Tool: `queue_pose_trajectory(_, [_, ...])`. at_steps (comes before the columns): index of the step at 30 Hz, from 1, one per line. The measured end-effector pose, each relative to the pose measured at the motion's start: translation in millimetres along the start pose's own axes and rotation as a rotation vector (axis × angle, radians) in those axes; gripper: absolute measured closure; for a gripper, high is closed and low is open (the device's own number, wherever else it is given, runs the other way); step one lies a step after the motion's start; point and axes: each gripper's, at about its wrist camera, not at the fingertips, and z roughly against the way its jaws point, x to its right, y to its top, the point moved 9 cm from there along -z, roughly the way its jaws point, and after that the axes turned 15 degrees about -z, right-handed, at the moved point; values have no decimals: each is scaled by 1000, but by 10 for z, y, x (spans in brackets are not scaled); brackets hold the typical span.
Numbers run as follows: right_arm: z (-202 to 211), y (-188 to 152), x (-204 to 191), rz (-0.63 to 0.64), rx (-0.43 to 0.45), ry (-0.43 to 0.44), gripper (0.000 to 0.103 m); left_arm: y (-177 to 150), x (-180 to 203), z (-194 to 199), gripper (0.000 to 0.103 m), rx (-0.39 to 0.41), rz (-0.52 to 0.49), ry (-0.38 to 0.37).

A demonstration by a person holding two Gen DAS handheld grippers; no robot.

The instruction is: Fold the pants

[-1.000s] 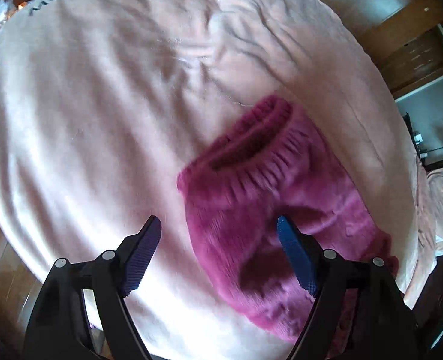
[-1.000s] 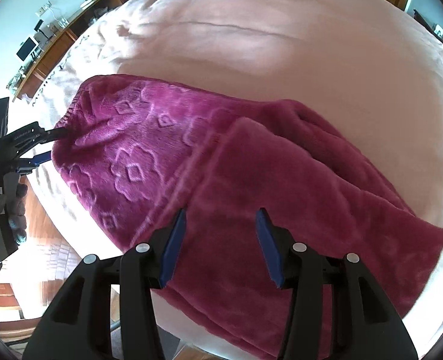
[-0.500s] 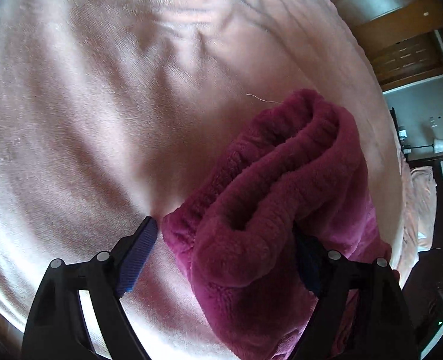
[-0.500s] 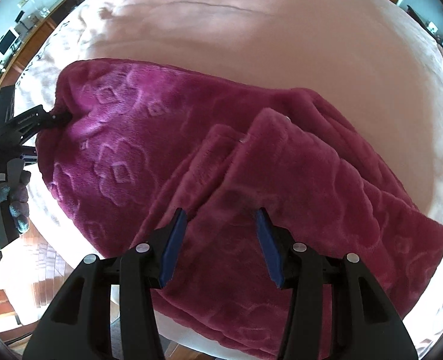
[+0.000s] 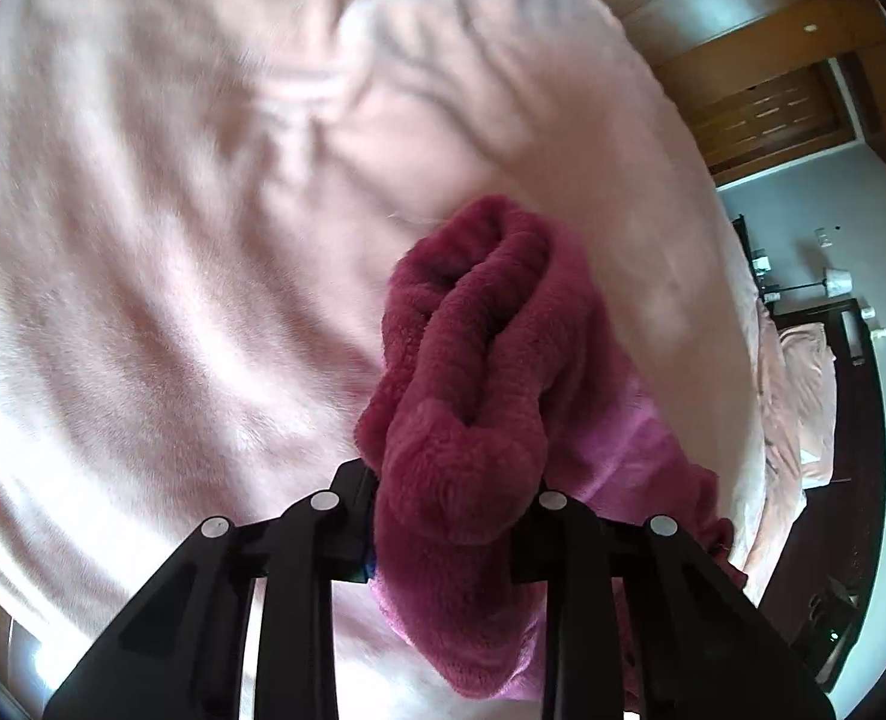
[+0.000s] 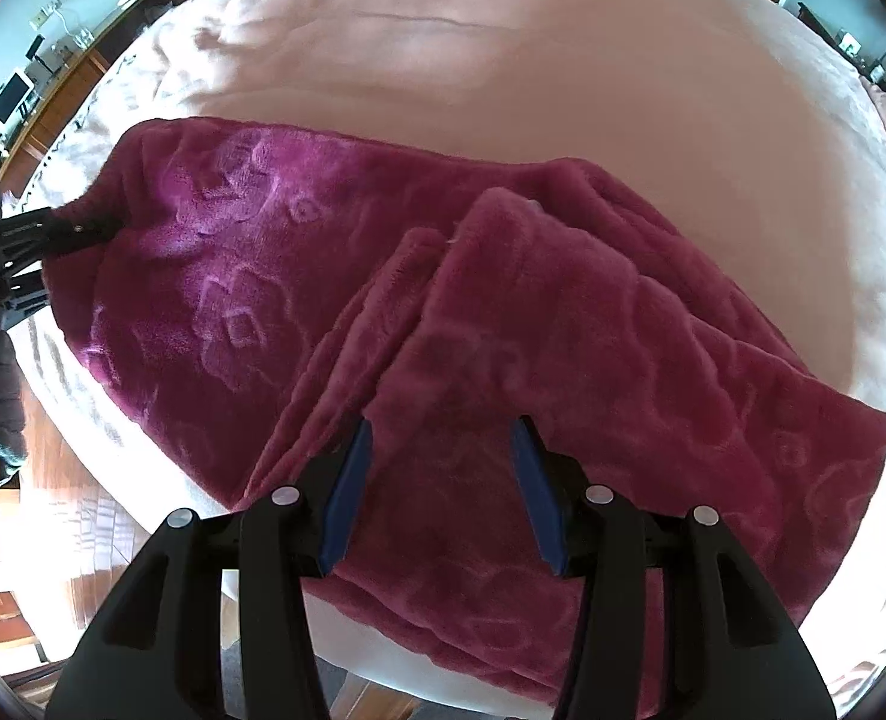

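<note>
Magenta fleece pants with embossed flowers lie across a pale pink bed cover. One leg is folded over the other near my right gripper, which is open just above the folded leg edge. My left gripper is shut on the bunched waistband, which bulges up between its jaws. It also shows at the far left of the right wrist view, pinching the waistband end.
The bed cover fills most of both views. Its near edge runs under the pants, with wood floor below. A wooden sideboard with small devices stands far left. A wardrobe and a second bed stand at the right.
My left gripper moved onto the waistband and closed on it, bunching the fabric. My right gripper came a little lower and closer over the folded leg, still open.
</note>
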Motion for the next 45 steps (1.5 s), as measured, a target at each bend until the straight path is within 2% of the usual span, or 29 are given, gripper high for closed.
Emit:
queue_pose_trajectory(6, [205,-87,348,-37,38,31,53,-5,620,395,77,76,-127,8])
queue_pose_trajectory(12, [462,-320,876,-91,66,55,53,-23,1638,726,78,152,-305,2])
queue_pose_trajectory(15, [568,-471,1185,-127,74,61,53,-189,2198,861,78,179,-421,3])
queue_pose_trajectory(19, [676,-648,1591,-193,83,72,53,-419,2886,836,78,187,-568,13])
queue_pose_trajectory(26, [832,-945,2238,-298,104,85,53,-1042,3800,535,78,153,-809,38])
queue_pose_trajectory(30, [923,-1128,2485,-344,115,86,53,-1422,4233,227,78,119,-930,48])
queue_pose_trajectory(32, [981,-1196,2608,-364,123,85,53,-1670,4431,7,78,103,-1026,74])
queue_pose_trajectory(39, [1098,-1402,3062,-437,142,62,53,-2455,4849,-585,78,29,-1250,89])
queue_pose_trajectory(45, [1195,-1505,3407,-494,149,26,53,-2900,5021,-1032,77,3,-1384,130])
